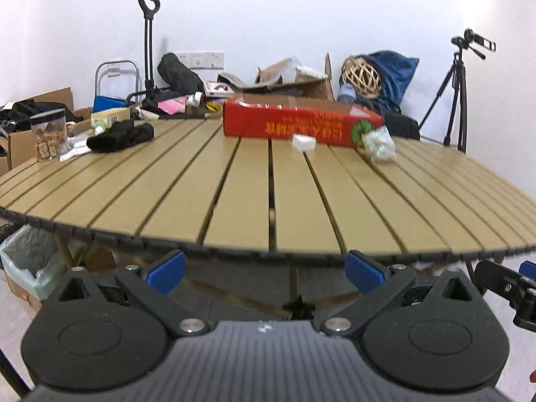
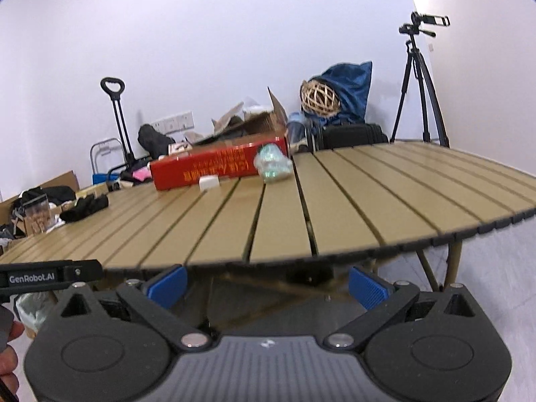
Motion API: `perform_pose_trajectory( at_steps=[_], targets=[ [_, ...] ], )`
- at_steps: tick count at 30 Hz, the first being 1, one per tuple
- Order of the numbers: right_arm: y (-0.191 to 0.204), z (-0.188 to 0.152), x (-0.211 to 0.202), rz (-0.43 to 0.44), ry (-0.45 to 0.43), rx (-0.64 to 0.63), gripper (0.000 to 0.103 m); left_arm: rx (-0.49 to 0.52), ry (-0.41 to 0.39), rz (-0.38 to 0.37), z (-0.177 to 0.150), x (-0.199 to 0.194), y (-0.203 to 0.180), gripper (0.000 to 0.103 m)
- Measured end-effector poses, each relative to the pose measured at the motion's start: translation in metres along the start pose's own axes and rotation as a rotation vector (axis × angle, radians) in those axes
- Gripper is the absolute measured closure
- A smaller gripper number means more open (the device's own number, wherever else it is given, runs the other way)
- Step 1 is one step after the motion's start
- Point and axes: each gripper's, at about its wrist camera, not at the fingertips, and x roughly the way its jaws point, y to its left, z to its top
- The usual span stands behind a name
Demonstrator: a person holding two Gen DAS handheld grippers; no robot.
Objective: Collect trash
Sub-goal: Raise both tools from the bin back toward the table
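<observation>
A crumpled clear wrapper with green print [image 1: 378, 143] [image 2: 272, 164] lies on the slatted tan table [image 1: 234, 194] [image 2: 368, 201], against a long red box [image 1: 294, 122] [image 2: 217, 165]. A small white scrap [image 1: 304, 142] [image 2: 209, 182] sits in front of that box. Both grippers hang below the table's near edge, far from the trash. My left gripper [image 1: 266, 269] is open and empty, blue pads wide apart. So is my right gripper [image 2: 268, 286]. A bin lined with a pale green bag [image 1: 28, 261] [image 2: 31, 308] stands under the table at the left.
A black cloth [image 1: 120, 136] [image 2: 85, 208] and a clear jar of brown pieces [image 1: 49, 134] [image 2: 35, 218] sit on the table's left side. Boxes, bags and a hand cart [image 1: 148, 47] crowd the floor behind. A camera tripod [image 1: 457, 93] [image 2: 418, 90] stands at the right.
</observation>
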Motion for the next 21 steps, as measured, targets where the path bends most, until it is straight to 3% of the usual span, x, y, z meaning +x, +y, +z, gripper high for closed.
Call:
perform_pose_trajectory(
  at_steps=[21],
  targets=[
    [0.020,0.073,0.075,-0.016,-0.113,-0.018,0.000,-0.064,-0.030,-0.004,0.063,0.049,0.003,0.000]
  ],
)
